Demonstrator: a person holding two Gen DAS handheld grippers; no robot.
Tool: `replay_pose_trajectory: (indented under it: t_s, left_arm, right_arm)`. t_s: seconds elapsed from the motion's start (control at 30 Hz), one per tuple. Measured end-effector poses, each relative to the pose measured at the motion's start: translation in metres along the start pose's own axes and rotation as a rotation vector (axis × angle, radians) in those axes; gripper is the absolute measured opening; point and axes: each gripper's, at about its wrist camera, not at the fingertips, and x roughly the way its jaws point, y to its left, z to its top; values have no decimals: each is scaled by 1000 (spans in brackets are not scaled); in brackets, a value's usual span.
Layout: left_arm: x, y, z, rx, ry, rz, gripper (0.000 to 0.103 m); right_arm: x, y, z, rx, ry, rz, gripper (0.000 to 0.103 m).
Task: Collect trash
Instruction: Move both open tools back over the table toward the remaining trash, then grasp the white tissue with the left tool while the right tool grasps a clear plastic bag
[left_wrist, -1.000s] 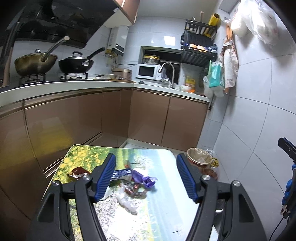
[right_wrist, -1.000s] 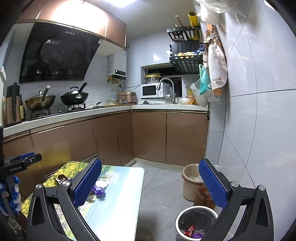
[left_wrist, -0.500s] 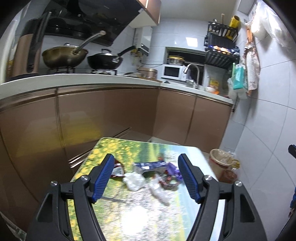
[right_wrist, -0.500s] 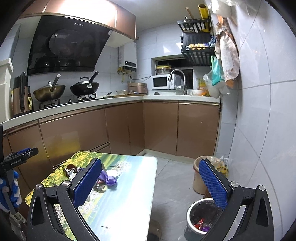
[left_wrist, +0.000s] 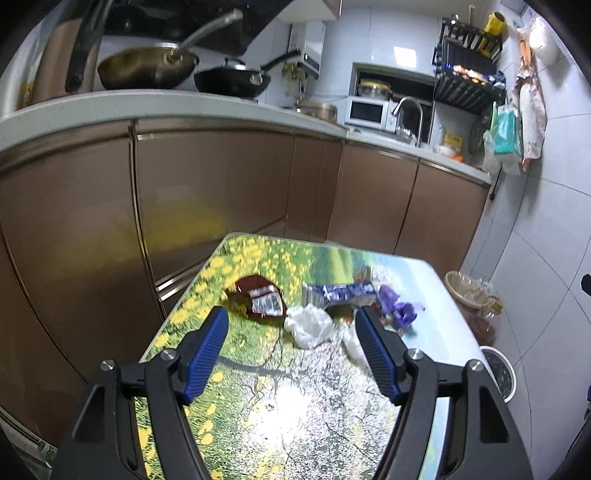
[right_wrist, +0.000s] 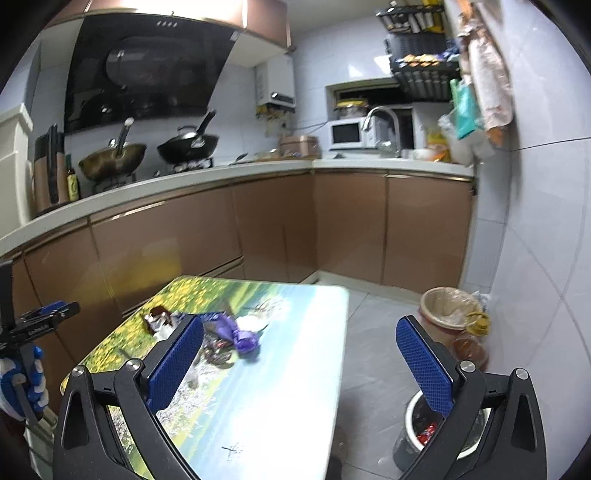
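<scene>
Both my grippers, left gripper (left_wrist: 291, 325) and right gripper (right_wrist: 300, 341), gape wide, empty; only the right view shows red wrappers inside the trash bin (right_wrist: 408, 428); the left view shows the white crumpled bag (left_wrist: 310, 326).

Small tiled kitchen with an L-shaped counter

Brown cabinet doors (right_wrist: 155, 254) are set under a pale worktop (right_wrist: 236, 173), on which two woks (left_wrist: 147, 68) and a microwave (right_wrist: 345, 134) are seen; a black range hood (right_wrist: 147, 74) is mounted above, white tiles (right_wrist: 546, 221) cover the right wall, grey tiles (right_wrist: 373, 332) the floor, and a low table (right_wrist: 280, 387) printed with a flower landscape is placed in front
</scene>
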Motion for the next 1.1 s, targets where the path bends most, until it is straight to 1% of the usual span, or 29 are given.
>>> replay_pose_trajectory:
  t_s: [0.2,0.37,0.43,0.6,0.8,1.03,1.07,1.1]
  left_arm:
    - [45,3,-12,-12,93,-30,69]
    - [96,5,-20,-36,188,-74,69]
    - [118,6,-21,-56,220,-86,69]
    - [171,7,-24,-103,296,-116,69]
    - [210,3,-26,-100,346,-116,69]
    - [232,9,-35,-121,380,-124,68]
    - [233,10,-35,-124,382,-128,62]
    - [234,11,-36,-121,379,-127,58]
  right_arm:
    - [44,21,-8,-27,82,88,96]
    - [95,47,-21,-63,189,184,83]
    - [117,60,-28,-79,236,224,80]
    - [166,88,-48,-125,332,302,79]
    - [217,119,-73,-174,433,383,77]
    - [264,152,-90,-210,503,483,67]
    - [268,155,-92,-210,510,493,65]
    - [274,158,-94,-210,517,502,63]
